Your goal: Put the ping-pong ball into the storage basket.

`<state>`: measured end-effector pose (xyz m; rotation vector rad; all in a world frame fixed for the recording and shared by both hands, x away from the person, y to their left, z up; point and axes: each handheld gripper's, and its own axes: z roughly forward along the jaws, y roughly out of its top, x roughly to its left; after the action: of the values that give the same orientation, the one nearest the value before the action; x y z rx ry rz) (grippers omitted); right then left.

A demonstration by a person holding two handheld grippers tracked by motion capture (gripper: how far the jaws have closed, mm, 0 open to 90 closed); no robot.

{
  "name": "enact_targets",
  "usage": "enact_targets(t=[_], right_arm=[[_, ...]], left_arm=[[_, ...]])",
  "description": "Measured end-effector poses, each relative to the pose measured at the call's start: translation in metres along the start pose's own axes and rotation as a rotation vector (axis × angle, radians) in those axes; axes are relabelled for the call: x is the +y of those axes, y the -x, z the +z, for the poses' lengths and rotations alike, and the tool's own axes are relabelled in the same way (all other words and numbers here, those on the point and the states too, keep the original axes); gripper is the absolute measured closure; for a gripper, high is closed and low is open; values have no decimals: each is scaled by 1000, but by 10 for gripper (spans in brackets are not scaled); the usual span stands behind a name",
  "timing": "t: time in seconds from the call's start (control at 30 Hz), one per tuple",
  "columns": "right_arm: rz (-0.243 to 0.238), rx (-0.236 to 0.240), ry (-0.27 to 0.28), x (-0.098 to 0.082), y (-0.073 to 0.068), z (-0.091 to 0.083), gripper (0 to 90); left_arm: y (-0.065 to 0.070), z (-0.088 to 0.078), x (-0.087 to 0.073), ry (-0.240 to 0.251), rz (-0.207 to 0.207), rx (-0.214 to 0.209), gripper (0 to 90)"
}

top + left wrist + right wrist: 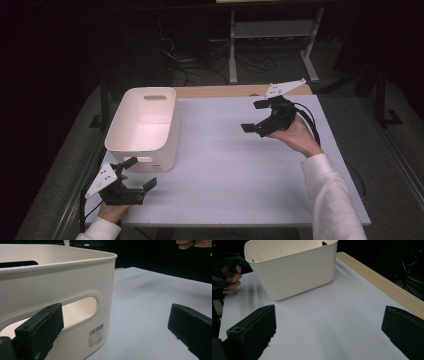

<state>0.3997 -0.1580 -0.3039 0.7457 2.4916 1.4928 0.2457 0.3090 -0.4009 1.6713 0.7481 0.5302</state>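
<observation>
Desk (235,170): white top, wood strip along the far edge, bare apart from one item. White plastic bin (145,127) stands upright at the left side of the desk, open top, nothing seen inside it, oval handle slot in each end wall, barcode label (96,338) low on the near end. Left hand-held gripper (141,175) sits at the near left corner, jaws wide apart; in its own view one jaw lies just in front of the bin's near handle slot (80,308), the other well clear over bare desk, so the wall is not yet between them. Right hand-held gripper (254,116) is held above the right middle of the desk, jaws wide, holding nothing, well apart from the bin. Judgement: work barely begun; approach to the bin under way on the left, grasp and any move remain. Nothing on the desk blocks either approach. Beyond the far edge: dark floor, cables, a grey frame (272,35).
</observation>
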Motion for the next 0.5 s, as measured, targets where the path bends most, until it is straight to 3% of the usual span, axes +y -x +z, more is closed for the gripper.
enact_targets(t=[0.5], right_arm=[[27,-12,11,-22,0,-13,0]], left_arm=[[0,0,0,4,0,1,0]])
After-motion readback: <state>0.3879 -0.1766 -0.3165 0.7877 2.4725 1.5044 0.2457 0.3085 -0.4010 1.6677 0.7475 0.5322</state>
